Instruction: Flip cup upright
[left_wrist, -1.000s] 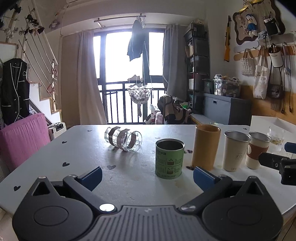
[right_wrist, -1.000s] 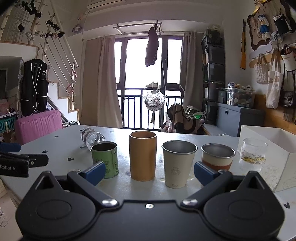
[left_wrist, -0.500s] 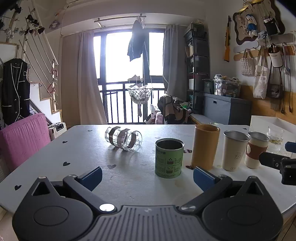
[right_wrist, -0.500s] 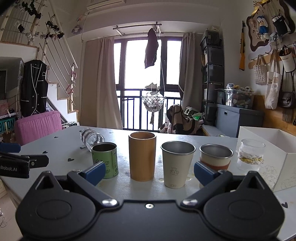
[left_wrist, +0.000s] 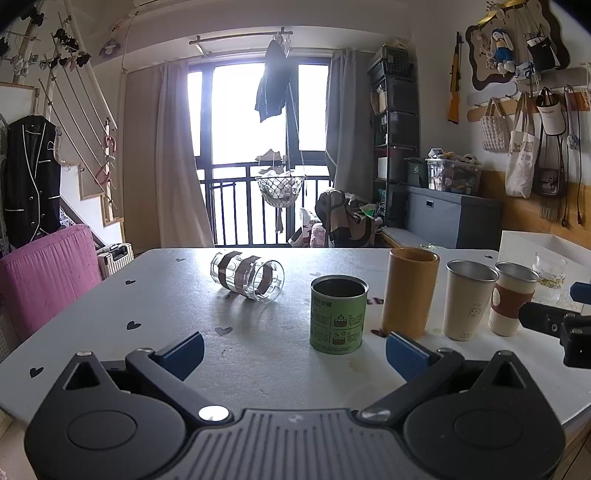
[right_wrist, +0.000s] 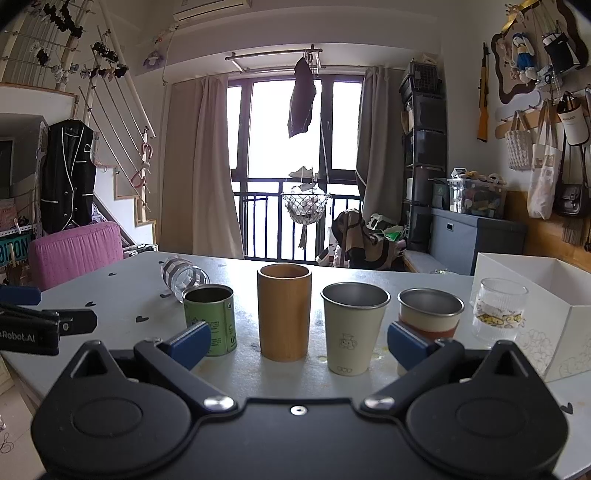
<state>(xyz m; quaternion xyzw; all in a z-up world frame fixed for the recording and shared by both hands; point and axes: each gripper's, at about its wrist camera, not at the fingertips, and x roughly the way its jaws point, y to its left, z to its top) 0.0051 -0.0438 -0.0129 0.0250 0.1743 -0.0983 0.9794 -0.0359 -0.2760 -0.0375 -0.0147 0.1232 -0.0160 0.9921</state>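
Observation:
A clear glass cup with dark bands (left_wrist: 246, 276) lies on its side on the grey table (left_wrist: 155, 295), mouth toward the right front. It also shows in the right wrist view (right_wrist: 181, 275), behind the green tin. My left gripper (left_wrist: 293, 350) is open and empty, near the table's front edge, well short of the cup. My right gripper (right_wrist: 298, 341) is open and empty, facing the row of upright cups. Its tip shows at the right edge of the left wrist view (left_wrist: 554, 325).
A green tin (left_wrist: 339, 314), a tall bamboo cup (left_wrist: 409, 291), a cream steel cup (left_wrist: 468, 299) and a brown-banded steel cup (left_wrist: 511, 302) stand in a row. A small glass (right_wrist: 498, 314) stands beside a white box (right_wrist: 546, 314) at the right.
Nothing has visibly moved on the table; both grippers stay open with only a slight shift of view.

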